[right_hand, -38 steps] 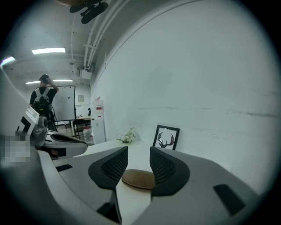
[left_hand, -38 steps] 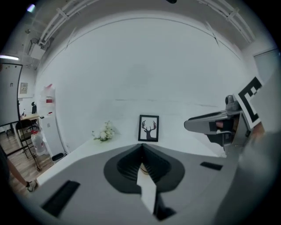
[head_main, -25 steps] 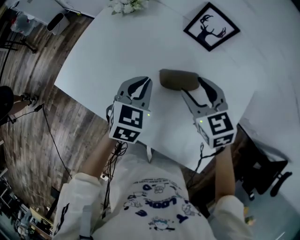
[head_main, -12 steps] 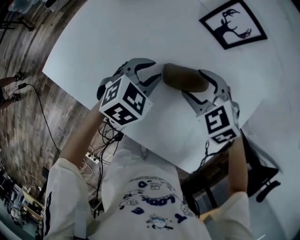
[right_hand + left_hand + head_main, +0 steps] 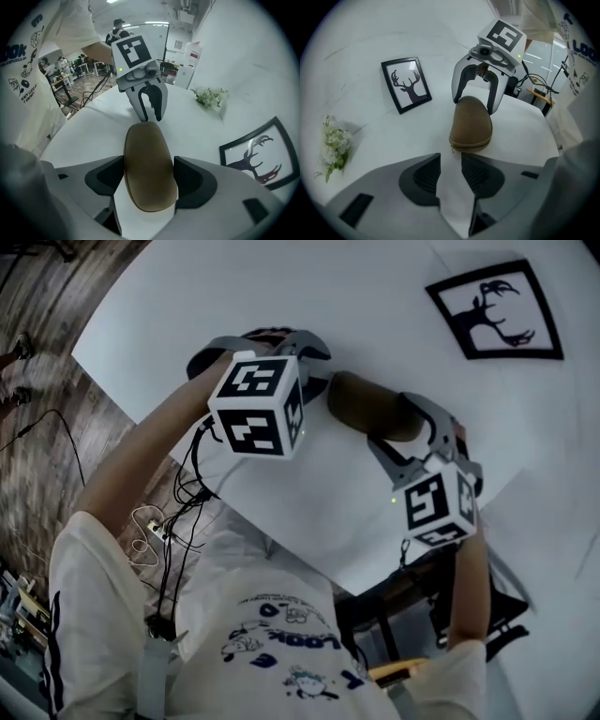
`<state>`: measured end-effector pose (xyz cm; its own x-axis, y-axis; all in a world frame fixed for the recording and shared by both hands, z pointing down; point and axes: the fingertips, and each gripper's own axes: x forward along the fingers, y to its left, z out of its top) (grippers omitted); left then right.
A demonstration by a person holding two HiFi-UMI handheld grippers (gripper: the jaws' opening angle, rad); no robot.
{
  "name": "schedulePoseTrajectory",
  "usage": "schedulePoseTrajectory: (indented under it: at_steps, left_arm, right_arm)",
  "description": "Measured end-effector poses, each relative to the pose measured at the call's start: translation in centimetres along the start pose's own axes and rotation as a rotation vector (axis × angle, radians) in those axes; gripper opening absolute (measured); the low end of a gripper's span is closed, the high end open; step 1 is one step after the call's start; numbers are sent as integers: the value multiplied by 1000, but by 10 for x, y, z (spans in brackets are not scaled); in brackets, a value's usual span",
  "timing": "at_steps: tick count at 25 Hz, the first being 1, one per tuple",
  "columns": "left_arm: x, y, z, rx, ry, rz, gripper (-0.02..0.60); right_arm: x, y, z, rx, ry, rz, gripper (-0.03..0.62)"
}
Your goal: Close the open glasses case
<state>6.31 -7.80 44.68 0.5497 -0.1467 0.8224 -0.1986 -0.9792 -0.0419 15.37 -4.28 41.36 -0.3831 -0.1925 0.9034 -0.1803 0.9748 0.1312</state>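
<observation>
A brown glasses case [image 5: 361, 399] lies on the white table [image 5: 169, 296], its lid down. My left gripper [image 5: 309, 367] points down at the case's left end, its jaws opening with only bare table between them. In the left gripper view the case [image 5: 471, 124] lies just past that gripper's [image 5: 451, 168] pads. My right gripper [image 5: 389, 423] straddles the case's right end, jaws opening. In the right gripper view the case [image 5: 149, 168] fills the gap of the right gripper [image 5: 149, 180], with both pads close along its sides.
A black-framed deer picture [image 5: 495, 310] lies flat at the far right of the table. A small bunch of white flowers [image 5: 335, 143] lies further off. The table's near edge [image 5: 281, 531] runs just below both grippers, above wooden floor with cables.
Both grippers have come down onto the table at the case. The left one rolled, reached the case's left end and opened. The right one sank around the right end.
</observation>
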Motion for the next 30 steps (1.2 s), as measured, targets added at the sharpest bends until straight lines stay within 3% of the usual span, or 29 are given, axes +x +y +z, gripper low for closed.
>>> schedulePoseTrajectory:
  at_steps: [4,11,15,23,30]
  left_arm:
    - [5,-4,4,39,-22,-104,135]
    - [8,-5,5,148,-44,-265,130]
    - [7,-10,6,249,-54,-342,89]
    - [6,-11,3,368,-64,-410,48]
    - [5,-10,2,369,-74,-411,20]
  right_arm:
    - [-4,-1,5,-66,42,43,308]
    - [3,-1,4,-81,21,73,308]
    - [0,0,6,-98,55,108,308]
    - [2,0,8,-113,41,138,310]
    - [2,0,9,-116,38,150,310]
